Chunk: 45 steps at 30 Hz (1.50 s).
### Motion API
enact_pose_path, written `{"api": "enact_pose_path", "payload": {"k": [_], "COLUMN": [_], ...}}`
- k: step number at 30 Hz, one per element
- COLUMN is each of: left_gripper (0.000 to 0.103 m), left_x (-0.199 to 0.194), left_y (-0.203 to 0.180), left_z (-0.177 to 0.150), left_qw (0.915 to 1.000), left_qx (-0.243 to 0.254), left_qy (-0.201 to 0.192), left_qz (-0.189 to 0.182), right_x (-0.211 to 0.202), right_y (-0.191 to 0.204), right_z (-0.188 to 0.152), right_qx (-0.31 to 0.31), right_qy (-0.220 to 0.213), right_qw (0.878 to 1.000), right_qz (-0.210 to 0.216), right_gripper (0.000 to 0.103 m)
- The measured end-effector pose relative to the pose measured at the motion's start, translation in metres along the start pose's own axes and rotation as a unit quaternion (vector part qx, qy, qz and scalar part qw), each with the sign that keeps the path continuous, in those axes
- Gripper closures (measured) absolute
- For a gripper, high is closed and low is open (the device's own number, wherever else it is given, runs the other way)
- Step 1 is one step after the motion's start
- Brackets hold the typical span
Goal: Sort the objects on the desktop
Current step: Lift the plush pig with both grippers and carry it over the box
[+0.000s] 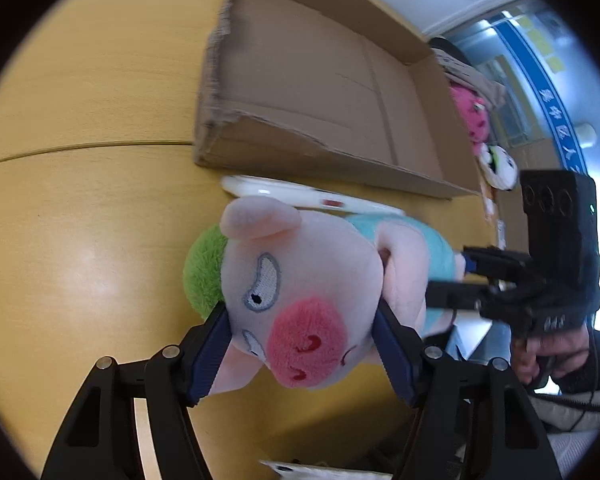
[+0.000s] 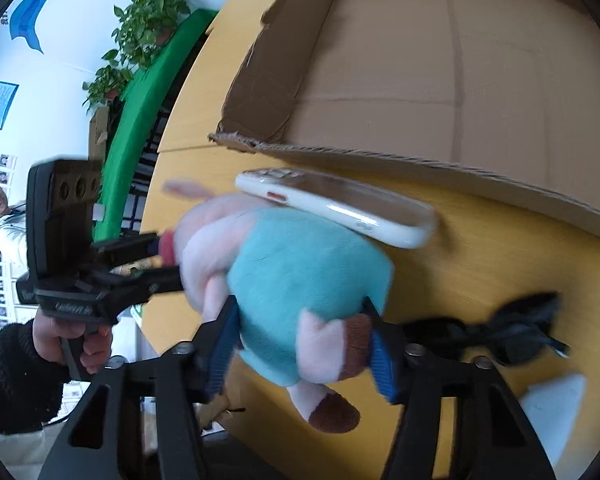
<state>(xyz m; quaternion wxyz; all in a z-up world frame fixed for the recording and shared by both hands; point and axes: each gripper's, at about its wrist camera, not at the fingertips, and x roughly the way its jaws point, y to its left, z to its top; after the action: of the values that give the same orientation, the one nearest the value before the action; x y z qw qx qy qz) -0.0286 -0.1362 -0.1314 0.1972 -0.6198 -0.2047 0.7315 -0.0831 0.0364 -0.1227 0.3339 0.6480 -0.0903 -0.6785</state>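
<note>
Both grippers pinch the plush pig [image 1: 300,288] above the table [image 1: 80,240]: the left gripper [image 1: 300,352] clamps its head, the right gripper [image 2: 304,352] its teal body and legs. A white phone [image 2: 336,208] lies just behind the pig, beside the open cardboard box [image 2: 420,80]. Dark sunglasses [image 2: 512,340] rest on the table nearby.

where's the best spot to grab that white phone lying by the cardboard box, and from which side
Grip the white smartphone across its two long edges near the middle, coming from above. It lies flat on the yellow wooden table, so its thin rounded sides are the only graspable faces. The pink plush pig in a teal shirt overlaps its near edge and the open cardboard box stands just beyond, so a sideways approach looks crowded.
</note>
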Motion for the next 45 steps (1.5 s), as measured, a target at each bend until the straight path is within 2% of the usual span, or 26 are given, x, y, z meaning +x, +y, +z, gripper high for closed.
{"api": "enact_pose_path", "payload": {"k": [3, 6, 10, 12, 13, 17, 21, 25, 29, 33, 36, 38, 39, 40, 43, 45], "left_gripper": [0.035, 0.035, 0.037, 0.037, 0.037, 0.034, 0.025, 0.023, 0.017, 0.000, 0.000, 0.002, 0.011, 0.015, 0.020, 0.023], "left_x": [-0.009, -0.005, 0.013, 0.021, 0.025, 0.024, 0.023, 0.026, 0.030, 0.048, 0.063, 0.062, 0.059, 0.055, 0.049, 0.045], "left_y": [-0.026, -0.034, -0.031, -0.029, -0.027, -0.018, -0.009, -0.011, -0.004, 0.011, 0.017, 0.014, 0.012, 0.011, 0.005, -0.004], "left_z": [-0.012, -0.020, -0.032, -0.037, -0.039, -0.043, -0.046, -0.044, -0.043, -0.043, -0.049, -0.052, -0.052, -0.052, -0.051, -0.050], "left_qw": [0.9995, 0.9995, 0.9987, 0.9986, 0.9986, 0.9991, 0.9991, 0.9993, 0.9993, 0.9967, 0.9927, 0.9939, 0.9944, 0.9945, 0.9960, 0.9969], "left_qx": [0.031, 0.032, 0.038, 0.029, 0.023, -0.004, -0.019, -0.021, -0.023, -0.058, -0.079, -0.073, -0.069, -0.066, -0.049, -0.034], "left_qy": [-0.008, -0.001, 0.033, 0.043, 0.046, 0.039, 0.033, 0.026, 0.029, 0.054, 0.079, 0.072, 0.066, 0.061, 0.061, 0.064], "left_qz": [0.003, -0.005, -0.005, 0.005, 0.015, 0.015, 0.019, 0.017, 0.011, -0.018, -0.046, -0.042, -0.046, -0.053, -0.042, -0.031], "right_x": [-0.022, -0.034, -0.033, -0.028, -0.026, -0.026, -0.023, -0.015, -0.002, 0.014, 0.028, 0.036, 0.037, 0.037, 0.031, 0.028], "right_y": [0.002, -0.003, -0.031, -0.041, -0.045, -0.052, -0.052, -0.046, -0.047, -0.049, -0.048, -0.043, -0.039, -0.037, -0.035, -0.029], "right_z": [-0.009, -0.018, -0.035, -0.039, -0.037, -0.042, -0.047, -0.058, -0.069, -0.067, -0.064, -0.064, -0.064, -0.064, -0.064, -0.065], "right_qx": [0.005, 0.024, 0.062, 0.072, 0.076, 0.069, 0.057, 0.020, -0.001, -0.008, -0.010, -0.021, -0.026, -0.027, -0.029, -0.045], "right_qy": [-0.020, -0.035, -0.031, -0.029, -0.026, -0.021, -0.002, 0.035, 0.063, 0.069, 0.083, 0.089, 0.088, 0.085, 0.076, 0.074], "right_qw": [1.000, 0.999, 0.998, 0.997, 0.997, 0.997, 0.998, 0.999, 0.998, 0.997, 0.997, 0.996, 0.996, 0.996, 0.997, 0.996], "right_qz": [0.004, 0.007, 0.000, 0.011, 0.013, -0.003, 0.006, 0.001, -0.015, -0.023, -0.006, -0.007, -0.009, -0.008, -0.002, -0.015], "right_gripper": [0.041, 0.040, 0.028, 0.023, 0.017, 0.009, 0.006, 0.004, 0.002, 0.002, 0.002, 0.002, 0.003, 0.006, 0.015, 0.016]}}
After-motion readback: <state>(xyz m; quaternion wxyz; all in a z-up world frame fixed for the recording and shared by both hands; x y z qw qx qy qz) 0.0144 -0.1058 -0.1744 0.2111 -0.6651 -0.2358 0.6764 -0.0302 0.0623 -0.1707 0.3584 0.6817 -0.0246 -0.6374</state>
